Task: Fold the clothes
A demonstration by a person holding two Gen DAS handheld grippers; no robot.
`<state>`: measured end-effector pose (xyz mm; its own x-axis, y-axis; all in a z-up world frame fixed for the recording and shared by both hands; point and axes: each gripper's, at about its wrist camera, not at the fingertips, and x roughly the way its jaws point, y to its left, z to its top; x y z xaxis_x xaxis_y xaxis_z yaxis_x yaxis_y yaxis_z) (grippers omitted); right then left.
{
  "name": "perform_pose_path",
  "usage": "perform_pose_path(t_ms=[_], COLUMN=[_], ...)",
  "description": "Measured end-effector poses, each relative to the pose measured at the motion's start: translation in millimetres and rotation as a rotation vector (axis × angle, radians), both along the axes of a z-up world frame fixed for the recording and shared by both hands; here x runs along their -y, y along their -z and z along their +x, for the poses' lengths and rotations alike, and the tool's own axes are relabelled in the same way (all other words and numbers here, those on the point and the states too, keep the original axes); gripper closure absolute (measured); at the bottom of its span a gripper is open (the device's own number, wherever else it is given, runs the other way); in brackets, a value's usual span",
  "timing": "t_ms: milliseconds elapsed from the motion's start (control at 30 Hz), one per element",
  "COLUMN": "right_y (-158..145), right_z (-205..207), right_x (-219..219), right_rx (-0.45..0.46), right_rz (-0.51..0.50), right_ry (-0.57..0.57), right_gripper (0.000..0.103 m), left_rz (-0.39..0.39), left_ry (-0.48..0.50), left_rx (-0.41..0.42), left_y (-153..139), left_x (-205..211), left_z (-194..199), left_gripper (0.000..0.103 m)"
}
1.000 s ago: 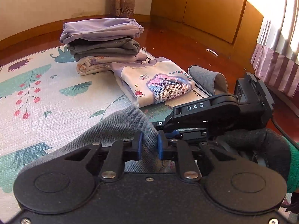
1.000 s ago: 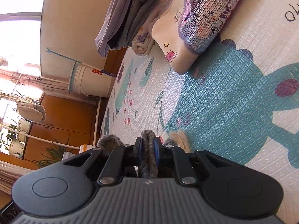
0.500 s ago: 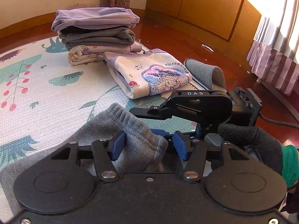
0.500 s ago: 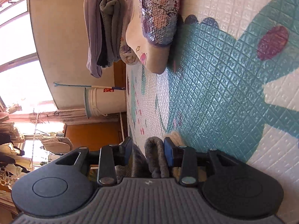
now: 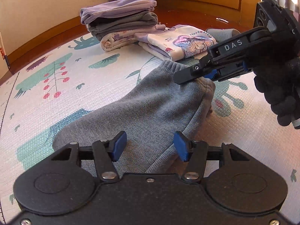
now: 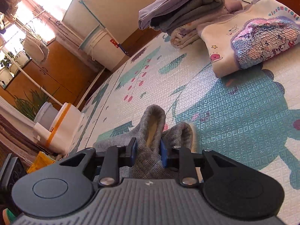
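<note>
There, the grey garment (image 5: 150, 103) lay on the mat (image 5: 56, 97), below the left tool (image 5: 149, 148), whose jaws stood wide with nothing between them. The right tool (image 6: 148, 150) sat narrow around a bunched cuff; whether it pinched, I could not tell. A folded stack (image 5: 120, 16) sat at twelve o'clock.

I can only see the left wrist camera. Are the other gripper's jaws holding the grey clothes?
Observer: In the right wrist view, a fold of the grey garment sits between the right gripper's jaws and touches both. I can't tell if it's squeezed.
Operator: What's inside the fold?
Observer: A cream lining shows.
Operator: Is anything past the mat on that side?
Observer: Yes, beyond the mat a white bucket stands by the wall.
</note>
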<state>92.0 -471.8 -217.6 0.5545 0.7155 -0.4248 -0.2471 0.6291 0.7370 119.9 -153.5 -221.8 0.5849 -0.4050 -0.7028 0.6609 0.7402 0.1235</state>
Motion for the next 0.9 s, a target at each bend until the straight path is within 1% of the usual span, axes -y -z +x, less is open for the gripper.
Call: perform_pose_path(t_ms=[33, 133, 200, 233, 267, 300, 333, 400, 433, 467, 500, 533, 567, 600, 633, 667, 700, 767, 800, 833, 867, 900], right_y=[3.5, 5.8, -1.2, -2.9, -0.4, 4.1, 11.3, 15.7, 16.7, 14.8, 12.9, 11.2, 8.5, 3.0, -3.2, -9.9, -15.8, -20.9, -20.8, -14.0, -8.2, -4.7], right_z=[-5.1, -10.3, -9.5, -8.4, -5.6, -2.4, 0.2, -1.8, -2.8, -3.8, -4.8, -5.5, -5.5, -6.2, -8.0, -9.9, -10.7, -9.5, -7.8, -3.7, -1.1, -2.1], right_x=[7.2, 22.6, 25.8, 26.7, 26.1, 26.1, 28.5, 37.7, 40.6, 39.4, 38.2, 37.5, 37.1, 35.5, 34.1, 32.0, 28.4, 19.2, 13.9, 7.1, 2.3, 2.7], right_rx=[0.004, 0.029, 0.057, 0.061, 0.042, 0.012, -0.028, -0.047, -0.051, -0.042, -0.033, -0.027, -0.024, -0.01, 0.016, 0.045, 0.077, 0.12, 0.125, 0.087, 0.057, 0.05], right_rz=[0.028, 0.131, 0.174, 0.176, 0.13, 0.087, 0.066, 0.117, 0.127, 0.098, 0.07, 0.047, 0.037, 0.017, -0.004, -0.022, -0.036, -0.088, -0.127, -0.198, -0.253, -0.27], right_ry=[-0.001, -0.001, -0.008, -0.013, -0.024, -0.032, -0.031, -0.017, -0.014, -0.021, -0.028, -0.032, -0.027, -0.016, 0.0, 0.018, 0.028, 0.023, 0.016, -0.005, -0.018, -0.011], right_gripper=[0.085, 0.087, 0.087, 0.088, 0.088, 0.088, 0.088, 0.087, 0.087, 0.083, 0.083, 0.084, 0.082, 0.081, 0.076, 0.065, 0.063, 0.062, 0.062, 0.064, 0.066, 0.065], left_rz=[0.012, 0.05, 0.063, 0.075, 0.09, 0.102, 0.111, 0.126, 0.121, 0.112, 0.109, 0.114, 0.106, 0.078, 0.037, -0.006, -0.049, -0.115, -0.139, -0.148, -0.132, -0.102], left_ry=[0.016, 0.057, 0.078, 0.08, 0.082, 0.091, 0.102, 0.128, 0.138, 0.148, 0.158, 0.162, 0.158, 0.131, 0.082, 0.026, -0.031, -0.128, -0.17, -0.198, -0.21, -0.209], left_rx=[0.014, 0.062, 0.084, 0.094, 0.106, 0.116, 0.122, 0.136, 0.143, 0.154, 0.174, 0.191, 0.189, 0.17, 0.146, 0.122, 0.101, 0.074, 0.066, 0.052, 0.011, -0.028], left_y=[2.5, 9.2, 10.9, 12.3, 14.4, 17.0, 19.3, 18.0, 13.7, 9.0, 5.2, 2.7, -0.3, -4.7, -9.6, -14.3, -17.7, -20.4, -20.0, -16.0, -6.7, 3.1], left_x=[0.9, 3.5, 6.0, 7.4, 8.9, 9.9, 10.4, 12.6, 13.1, 13.4, 13.8, 13.4, 10.7, 4.6, -3.5, -12.8, -23.0, -38.8, -45.3, -50.2, -53.1, -54.3], left_z=[-4.3, -15.9, -19.5, -20.2, -21.2, -22.3, -23.5, -27.7, -29.8, -32.4, -36.1, -39.0, -39.3, -36.2, -31.0, -24.7, -17.8, -3.2, 4.0, 11.0, 19.1, 24.7], left_gripper=[0.048, 0.048, 0.048, 0.048, 0.051, 0.053, 0.056, 0.056, 0.057, 0.057, 0.054, 0.048, 0.048, 0.048, 0.048, 0.048, 0.048, 0.048, 0.048, 0.048, 0.048, 0.048])
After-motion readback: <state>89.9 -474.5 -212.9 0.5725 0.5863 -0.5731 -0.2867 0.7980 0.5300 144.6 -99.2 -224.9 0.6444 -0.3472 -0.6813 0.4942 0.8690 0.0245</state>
